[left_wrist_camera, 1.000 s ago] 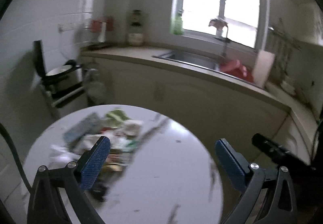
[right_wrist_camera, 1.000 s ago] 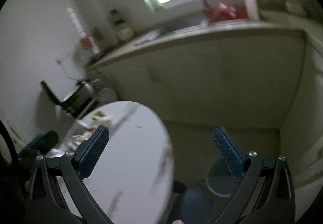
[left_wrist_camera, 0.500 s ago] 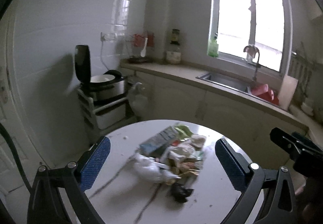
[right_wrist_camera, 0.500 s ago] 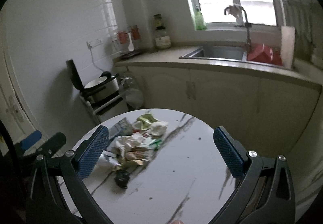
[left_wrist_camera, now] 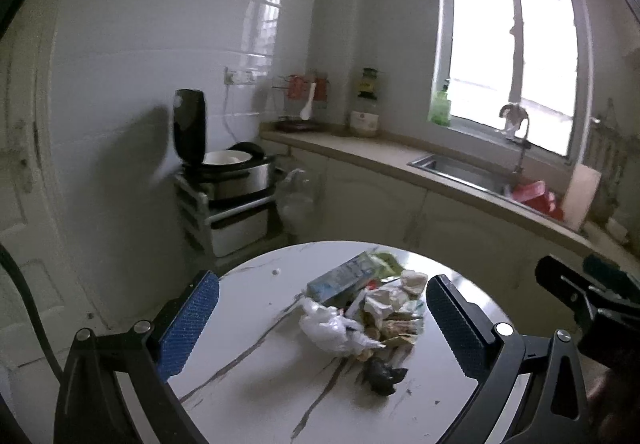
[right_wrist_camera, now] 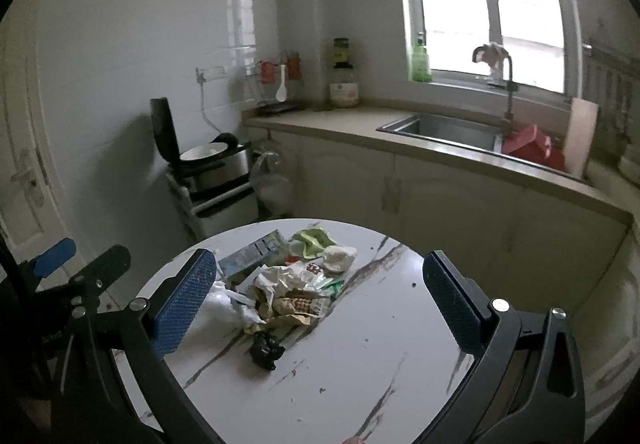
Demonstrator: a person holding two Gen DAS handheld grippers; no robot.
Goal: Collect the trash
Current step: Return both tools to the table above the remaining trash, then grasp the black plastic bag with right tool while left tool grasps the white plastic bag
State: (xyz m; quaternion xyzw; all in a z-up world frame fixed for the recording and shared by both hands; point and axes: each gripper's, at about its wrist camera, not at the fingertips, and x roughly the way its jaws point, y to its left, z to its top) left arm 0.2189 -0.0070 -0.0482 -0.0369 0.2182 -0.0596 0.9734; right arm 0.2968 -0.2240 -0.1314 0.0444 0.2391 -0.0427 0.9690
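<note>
My left tongs [left_wrist_camera: 320, 320] spread wide, nothing between the blue pads [left_wrist_camera: 188, 318]; my right tongs [right_wrist_camera: 318, 300] also spread wide, holding nothing; both hover above the round marble bench [left_wrist_camera: 248, 384]. The trash pile [left_wrist_camera: 362, 310] sits on the far half of the bench, well in from the rim; bare marble all round it, widest on the near side and to the right in the right wrist view [right_wrist_camera: 280, 280]. A black crumpled lump [left_wrist_camera: 382, 374] lies just at the near edge of the pile, a white plastic bag [left_wrist_camera: 332, 328] on the left flank, a blue-white carton [left_wrist_camera: 340, 278] at the far left, a green wrapper [right_wrist_camera: 314, 238] and a white wad [right_wrist_camera: 339, 257] at the far side. Beyond the bench edge: floor gap, then a rice cooker [left_wrist_camera: 234, 172] with lid up on a rack, and cabinets under the sink [right_wrist_camera: 444, 128].

Versus half a second ago: left view has shifted so the pile sits right of centre, closer to my right-hand pad; right view has come nearer, pile is larger and now partly behind my left-hand pad. A second ago both views were blurred and the right one looked off the bench at the floor.

Left wrist view alone shows my right tongs' tip [left_wrist_camera: 576, 284] at the right border; right wrist view alone shows my left tongs' tip [right_wrist_camera: 100, 264] at the left, and shows the green wrapper clearly.
</note>
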